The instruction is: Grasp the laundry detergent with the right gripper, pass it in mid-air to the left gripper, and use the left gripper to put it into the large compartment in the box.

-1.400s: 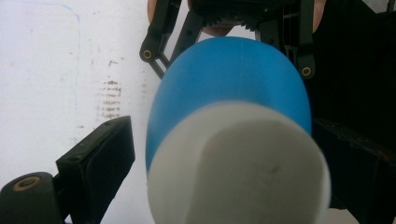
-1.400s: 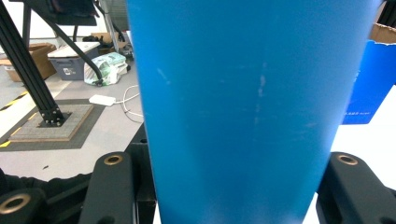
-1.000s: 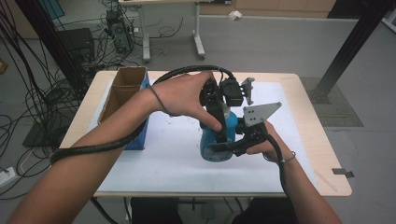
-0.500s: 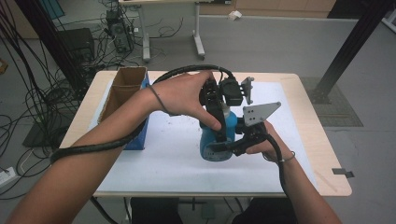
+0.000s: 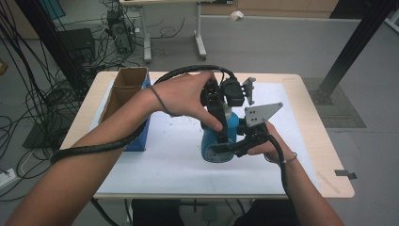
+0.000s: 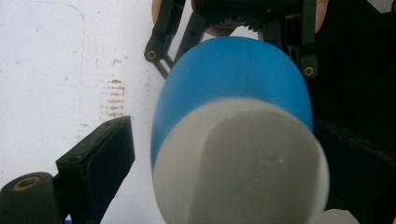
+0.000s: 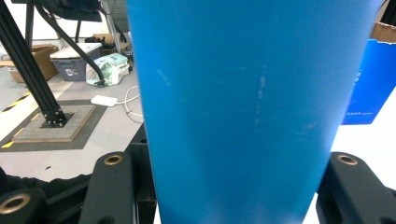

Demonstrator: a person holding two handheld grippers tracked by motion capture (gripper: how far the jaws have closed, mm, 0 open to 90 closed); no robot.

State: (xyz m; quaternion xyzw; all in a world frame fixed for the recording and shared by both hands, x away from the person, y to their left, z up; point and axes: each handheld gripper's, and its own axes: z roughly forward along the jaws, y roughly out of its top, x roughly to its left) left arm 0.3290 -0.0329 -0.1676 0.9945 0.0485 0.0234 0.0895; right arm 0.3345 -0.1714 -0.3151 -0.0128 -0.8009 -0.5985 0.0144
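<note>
A blue bottle [image 5: 210,143] with a white cap stands upright on the white sheet in the middle of the table. My right gripper [image 5: 227,150] comes in level from the right and is shut on the lower body of the bottle [image 7: 243,107], one jaw on each side. My left gripper [image 5: 220,113] hangs over the bottle top, pointing down. In the left gripper view the white cap [image 6: 243,163] sits between its jaws; a strip of table shows between the left finger [image 6: 95,163] and the cap. The right gripper's fingers [image 6: 161,42] show farther down against the blue body.
An open cardboard box with a blue side [image 5: 127,89] stands at the table's left edge. The white sheet [image 5: 160,160] covers most of the wooden table [image 5: 324,155]. Cables and equipment lie on the floor behind and to the left.
</note>
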